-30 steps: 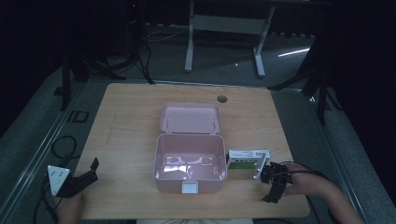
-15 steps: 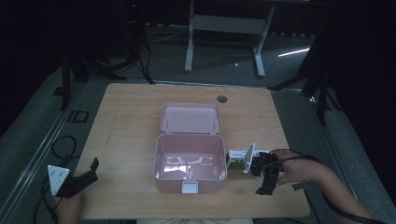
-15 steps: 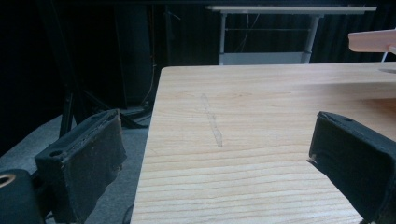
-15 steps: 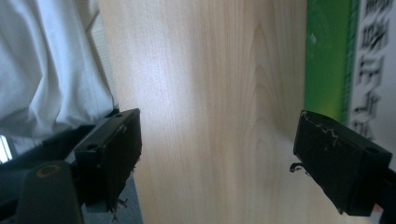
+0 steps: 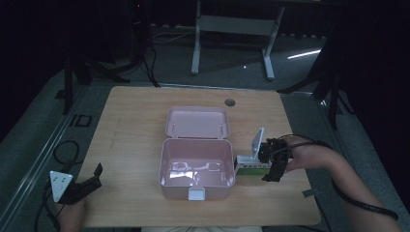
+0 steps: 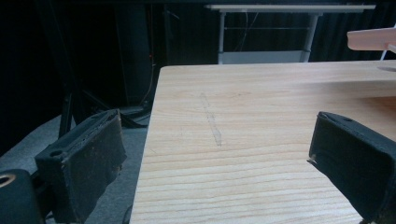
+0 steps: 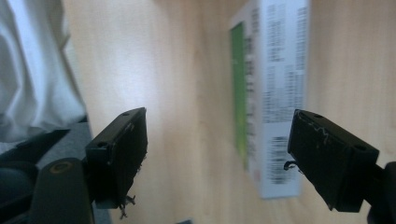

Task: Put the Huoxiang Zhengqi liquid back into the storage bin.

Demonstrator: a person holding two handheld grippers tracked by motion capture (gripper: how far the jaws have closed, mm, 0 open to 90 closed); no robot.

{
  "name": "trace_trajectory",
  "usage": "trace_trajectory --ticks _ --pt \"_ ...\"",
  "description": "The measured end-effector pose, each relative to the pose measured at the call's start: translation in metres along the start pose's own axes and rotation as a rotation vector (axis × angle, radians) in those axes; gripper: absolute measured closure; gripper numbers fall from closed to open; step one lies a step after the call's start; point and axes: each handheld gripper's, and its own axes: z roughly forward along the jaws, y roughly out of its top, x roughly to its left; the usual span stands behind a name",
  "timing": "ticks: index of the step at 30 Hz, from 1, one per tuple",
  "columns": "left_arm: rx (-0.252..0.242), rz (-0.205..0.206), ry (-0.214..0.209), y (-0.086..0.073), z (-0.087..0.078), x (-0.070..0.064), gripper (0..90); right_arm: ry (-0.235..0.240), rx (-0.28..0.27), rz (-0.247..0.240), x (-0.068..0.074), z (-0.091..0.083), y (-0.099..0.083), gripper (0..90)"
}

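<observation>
High view: right tool [image 5: 271, 162] over green-white box [image 5: 251, 166], just right of open pink case [image 5: 197, 169]. Left tool [image 5: 84, 186] at surface [image 5: 135, 121] corner.
Left gripper view: jaws spread, empty.
Right gripper view: jaws wide, box [image 7: 273, 93] between, ungripped.

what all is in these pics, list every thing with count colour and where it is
storage box: 1, pink, middle of the table, lid open and lying back
small carton: 1, white and green with print, lying on the table right of the box, next to the right gripper
table: 1, light wood, holds everything
round hole: 1, dark, far edge of the table
white desk frame: 1, white, on the floor beyond the table
left gripper: 1, black with a grey plate, near left corner of the table, jaws open and holding nothing
right gripper: 1, black, right of the box by the carton, jaws open
forearm: 1, comes in from the lower right
</observation>
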Motion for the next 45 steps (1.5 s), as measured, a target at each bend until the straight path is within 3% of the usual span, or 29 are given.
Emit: trace_trajectory --ticks 7,17,23,30,35,38,41,45 --pt "-0.001 0.000 -0.003 0.000 0.000 0.000 3.7 0.000 0.034 0.004 -0.022 0.002 0.005 26.2" --pt "0.001 0.001 -0.004 0.000 0.000 0.000 3.7 0.026 0.061 0.007 -0.040 0.025 0.008 34.5" --pt "0.003 0.003 -0.006 0.000 0.000 0.000 3.7 0.018 0.067 0.002 -0.045 0.038 0.011 42.2" --pt "0.002 0.005 -0.008 0.000 0.000 0.000 3.7 0.024 0.084 0.002 -0.047 0.049 0.014 44.5" --pt "0.003 0.005 -0.009 0.000 0.000 0.000 3.7 0.050 0.115 -0.008 -0.046 0.060 0.013 48.3" --pt "0.006 0.008 -0.010 0.000 0.000 0.000 3.7 0.067 0.128 -0.018 -0.045 0.067 0.014 55.4" --pt "0.004 0.007 -0.011 0.000 0.000 0.000 3.7 0.070 0.131 -0.014 -0.047 0.069 0.014 60.9" --pt "0.006 0.007 -0.012 0.000 0.001 0.000 3.7 0.076 0.134 -0.021 -0.046 0.067 0.016 61.4"
